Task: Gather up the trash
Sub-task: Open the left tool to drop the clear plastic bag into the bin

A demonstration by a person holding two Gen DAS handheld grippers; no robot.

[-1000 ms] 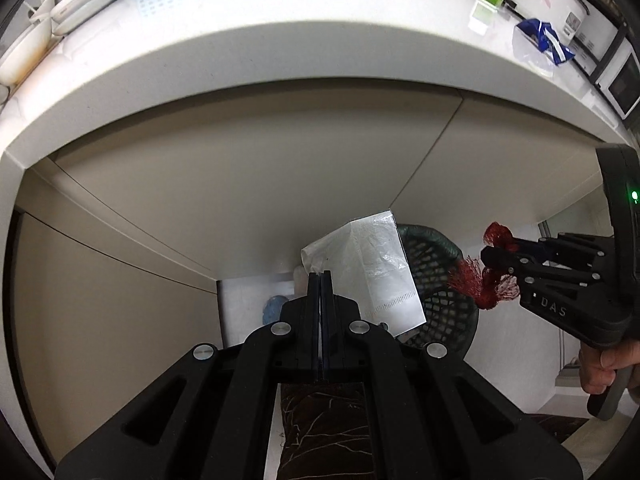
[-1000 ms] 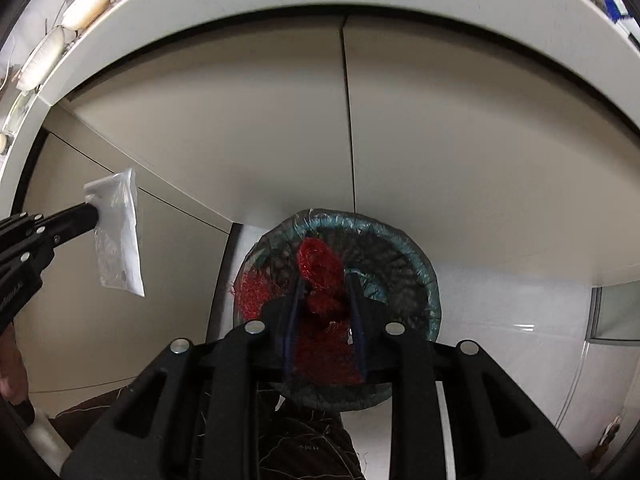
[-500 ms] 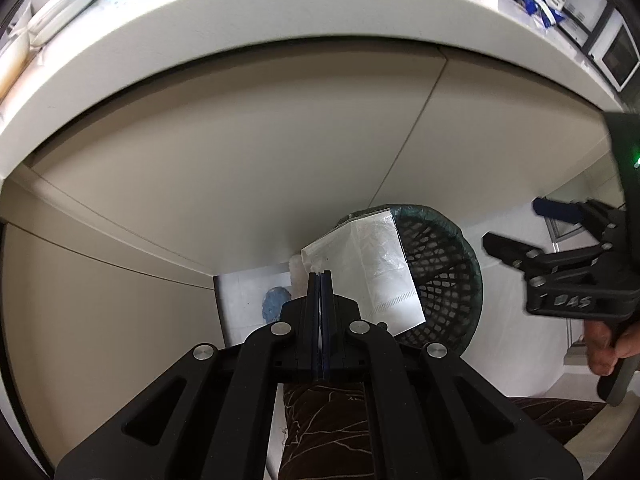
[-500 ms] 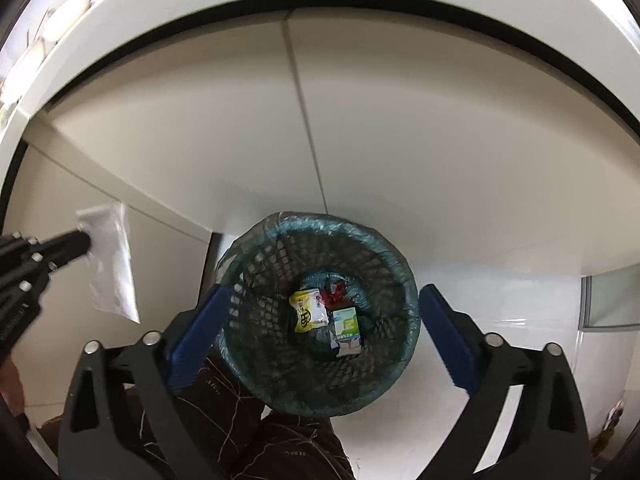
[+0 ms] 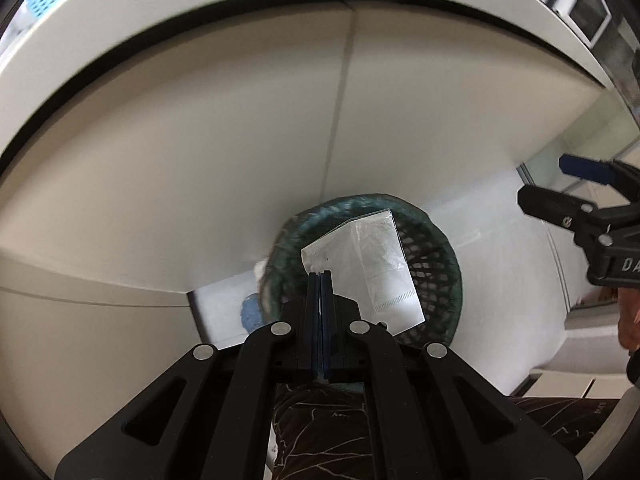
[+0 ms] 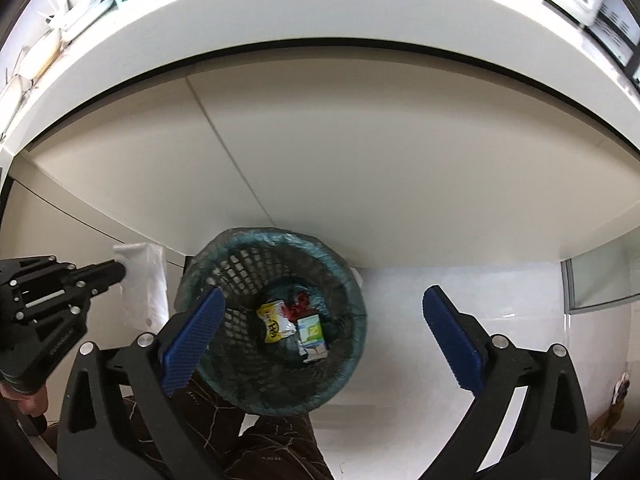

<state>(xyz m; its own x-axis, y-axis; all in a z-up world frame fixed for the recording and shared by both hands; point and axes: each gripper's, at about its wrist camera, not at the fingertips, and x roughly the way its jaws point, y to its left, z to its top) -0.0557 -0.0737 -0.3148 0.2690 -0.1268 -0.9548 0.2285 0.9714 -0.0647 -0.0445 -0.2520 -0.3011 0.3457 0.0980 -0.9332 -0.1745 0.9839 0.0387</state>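
Note:
A dark mesh waste basket (image 6: 248,256) with a green liner stands on the floor under the counter; it also shows in the left wrist view (image 5: 436,248). Inside lie a yellow wrapper (image 6: 274,322), a small green-white carton (image 6: 312,334) and red netting (image 6: 298,306). My left gripper (image 5: 320,280) is shut on a clear plastic bag (image 5: 368,268), held above the basket's left rim; the bag shows in the right wrist view (image 6: 146,280). My right gripper (image 6: 324,320) is open wide and empty above the basket; it shows at the right of the left wrist view (image 5: 560,188).
Beige cabinet doors (image 6: 320,152) rise behind the basket under a white counter edge (image 6: 320,12). A blue object (image 5: 250,312) lies on the floor left of the basket. The person's dark patterned trousers (image 5: 320,420) are just below the basket.
My right gripper opened and dropped the red netting into the basket. My left gripper carried the plastic bag rightward to over the basket.

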